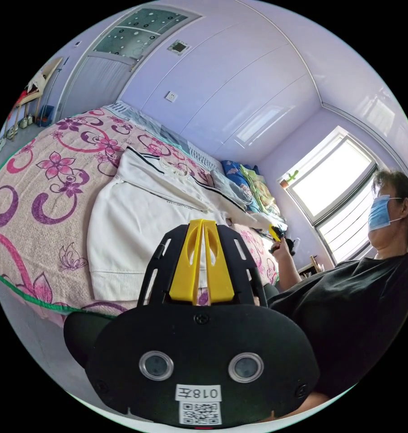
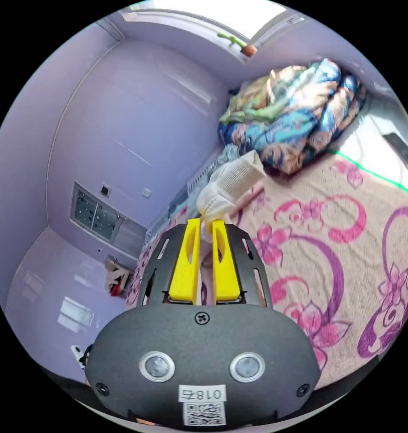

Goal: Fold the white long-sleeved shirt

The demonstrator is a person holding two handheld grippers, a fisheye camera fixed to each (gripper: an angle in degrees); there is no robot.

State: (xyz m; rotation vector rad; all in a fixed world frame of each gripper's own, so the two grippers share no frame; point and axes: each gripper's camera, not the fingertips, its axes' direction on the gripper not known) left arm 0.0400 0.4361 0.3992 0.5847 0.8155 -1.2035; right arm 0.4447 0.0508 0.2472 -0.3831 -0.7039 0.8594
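Observation:
The white long-sleeved shirt lies spread on the floral bed cover, hem toward the bed's near edge. One sleeve stretches away toward the person's other hand. In the left gripper view my left gripper hovers over the shirt's body, yellow jaws pressed together with no cloth seen between them. The right gripper shows small in that hand at the sleeve's end. In the right gripper view my right gripper is shut on the white sleeve, and the ribbed cuff sticks out past the tips above the bed cover.
A pile of folded blue and green quilts sits at the bed's end below the window. The person in a black top sits beside the bed. A door and a small stand lie beyond the bed.

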